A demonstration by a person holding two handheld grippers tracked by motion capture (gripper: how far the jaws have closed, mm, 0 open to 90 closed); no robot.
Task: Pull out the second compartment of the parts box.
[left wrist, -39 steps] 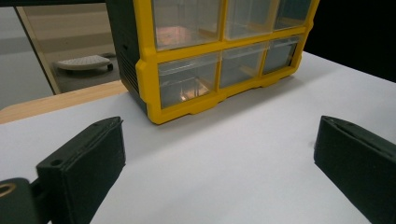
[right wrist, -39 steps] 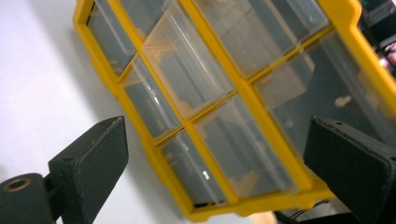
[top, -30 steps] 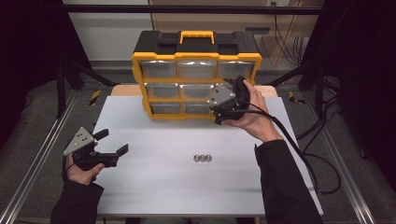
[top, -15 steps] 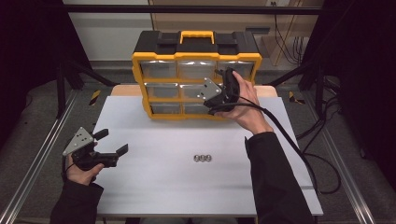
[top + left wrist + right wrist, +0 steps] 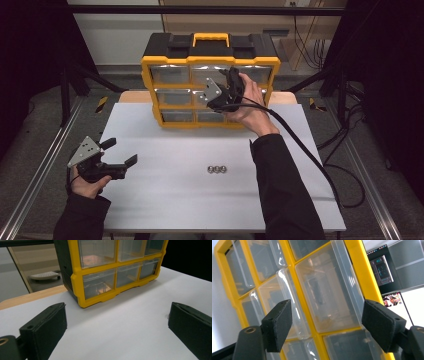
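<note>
A yellow and black drawer organizer with clear drawers stands at the back of the white table. My right gripper is held up against its front, level with the upper rows. In the right gripper view its jaws frame one clear drawer; they have just been closing but stand open, with the pads pressing on nothing. My left gripper rests low at the table's left, open and empty, facing the organizer's bottom row. Three small metal nuts lie mid-table.
The right gripper's cable trails across the table's right side and off the edge. A wooden board shows under the organizer. Metal rails run along both sides of the table.
My right gripper has moved up and to the left across the organizer's front, and its jaws have narrowed. The left gripper and the nuts have not moved.
</note>
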